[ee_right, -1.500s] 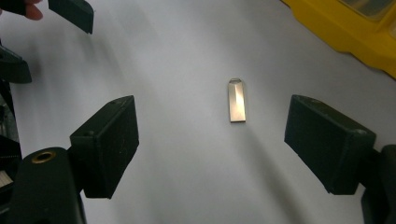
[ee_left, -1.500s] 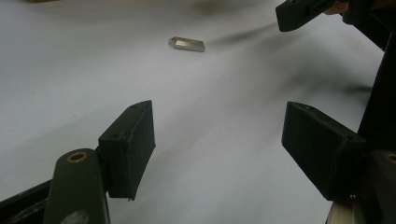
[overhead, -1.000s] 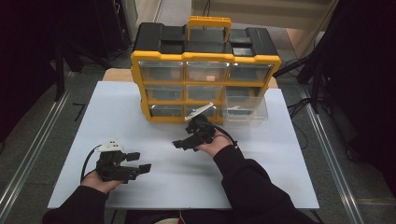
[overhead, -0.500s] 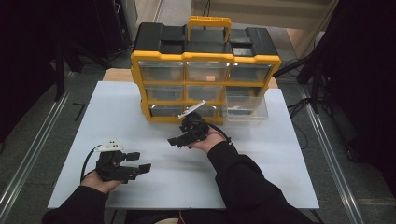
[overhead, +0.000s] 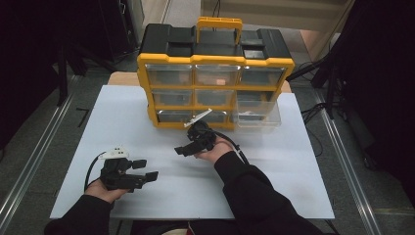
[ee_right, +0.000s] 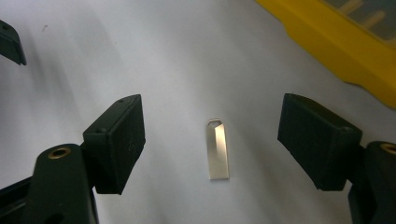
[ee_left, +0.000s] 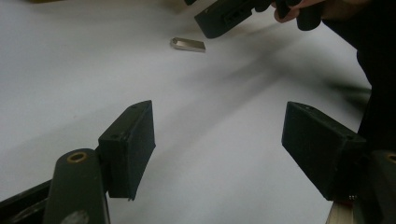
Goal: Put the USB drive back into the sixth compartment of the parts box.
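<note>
A small silver metal flash drive (ee_right: 218, 150) lies flat on the white table, between and just beyond the open jaws of my right gripper (ee_right: 210, 140). In the high view my right gripper (overhead: 185, 148) hovers low in front of the yellow-and-black drawer organizer (overhead: 215, 73), jaws pointing left. My left gripper (overhead: 147, 169) rests at the front left, open and with nothing in it. From the left gripper view (ee_left: 219, 149) the flash drive (ee_left: 188, 44) lies farther off, under one of the right gripper's fingers (ee_left: 229, 16).
The organizer stands at the table's back middle; its clear bottom-right drawer (overhead: 257, 113) is pulled out. Its yellow base (ee_right: 336, 51) runs close to the right of the flash drive. The white tabletop (overhead: 293, 171) is bare on the right and at the front.
My right gripper has moved left and toward the table's near side, away from the organizer's front. The left gripper has stayed where it was.
</note>
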The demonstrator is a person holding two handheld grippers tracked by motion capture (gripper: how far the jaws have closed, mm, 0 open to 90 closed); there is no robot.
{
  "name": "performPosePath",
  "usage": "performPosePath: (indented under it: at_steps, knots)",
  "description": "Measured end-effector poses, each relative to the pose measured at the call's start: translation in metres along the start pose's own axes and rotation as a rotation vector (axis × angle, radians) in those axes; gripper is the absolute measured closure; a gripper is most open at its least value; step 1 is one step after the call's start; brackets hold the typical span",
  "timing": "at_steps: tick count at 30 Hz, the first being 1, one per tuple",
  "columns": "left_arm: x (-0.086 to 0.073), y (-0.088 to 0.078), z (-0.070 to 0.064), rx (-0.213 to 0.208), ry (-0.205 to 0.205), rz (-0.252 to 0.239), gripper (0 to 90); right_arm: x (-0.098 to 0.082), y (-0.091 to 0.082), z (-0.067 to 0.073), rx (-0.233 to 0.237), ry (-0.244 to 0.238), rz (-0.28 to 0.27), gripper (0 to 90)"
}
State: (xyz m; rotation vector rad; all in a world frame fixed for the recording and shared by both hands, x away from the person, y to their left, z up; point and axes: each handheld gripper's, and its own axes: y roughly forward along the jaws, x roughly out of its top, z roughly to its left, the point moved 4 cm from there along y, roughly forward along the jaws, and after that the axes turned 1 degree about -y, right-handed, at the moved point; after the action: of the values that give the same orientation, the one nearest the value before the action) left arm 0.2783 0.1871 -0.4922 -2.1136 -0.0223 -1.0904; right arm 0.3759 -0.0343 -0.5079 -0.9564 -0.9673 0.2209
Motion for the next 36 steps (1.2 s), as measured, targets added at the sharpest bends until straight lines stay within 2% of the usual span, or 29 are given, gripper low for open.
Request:
performPosePath:
  at_steps: [2, 5, 8, 10, 11, 12, 14, 15, 19, 21, 23, 30, 33, 36]
  knots:
    - [0.0, 0.0, 0.0, -0.001, -0.001, 0.0, 26.8, 0.0, 0.002, 0.002, 0.0, 0.011, -0.002, 21.5]
    - [0.0, 0.0, 0.0, -0.003, 0.0, 0.0, 26.8, -0.004, 0.008, 0.004, 0.001, 0.008, 0.029, 22.6]
    - [0.0, 0.001, 0.0, -0.004, 0.001, 0.006, 26.8, -0.007, 0.011, 0.004, -0.012, -0.014, 0.048, 23.0]
    - [0.0, 0.001, 0.0, -0.003, 0.003, 0.005, 26.8, -0.008, 0.013, 0.005, -0.01, -0.011, 0.037, 25.7]
    - [0.0, 0.001, 0.0, -0.003, 0.002, 0.006, 26.8, -0.01, 0.013, 0.003, -0.023, -0.028, 0.041, 26.5]
    - [0.0, 0.001, 0.0, -0.003, 0.002, 0.004, 26.8, -0.01, 0.015, 0.004, -0.022, -0.012, 0.031, 27.0]
    - [0.0, 0.001, 0.0, -0.003, 0.001, 0.003, 26.8, -0.013, 0.017, 0.002, -0.032, -0.012, 0.036, 27.7]
    - [0.0, 0.001, 0.0, -0.004, 0.001, 0.004, 26.8, -0.014, 0.018, 0.001, -0.039, -0.028, 0.041, 29.0]
    - [0.0, 0.001, 0.0, -0.002, 0.003, 0.005, 26.8, -0.017, 0.017, 0.003, -0.086, -0.066, 0.029, 36.9]
    - [0.0, 0.001, 0.0, -0.002, 0.002, 0.006, 26.8, -0.018, 0.018, 0.004, -0.126, -0.101, 0.029, 43.5]
    - [0.0, 0.001, 0.0, -0.003, 0.002, 0.004, 26.8, -0.018, 0.018, 0.006, -0.159, -0.129, 0.034, 46.1]
    - [0.0, 0.0, -0.001, -0.004, 0.002, 0.005, 26.8, -0.019, 0.017, 0.009, -0.147, -0.12, 0.028, 67.9]
    - [0.0, 0.0, -0.001, -0.005, 0.001, 0.003, 26.8, -0.019, 0.016, 0.007, -0.142, -0.116, 0.026, 74.3]
    - [0.0, 0.0, -0.001, -0.002, 0.001, 0.003, 26.8, -0.019, 0.016, 0.006, -0.138, -0.103, 0.017, 76.0]
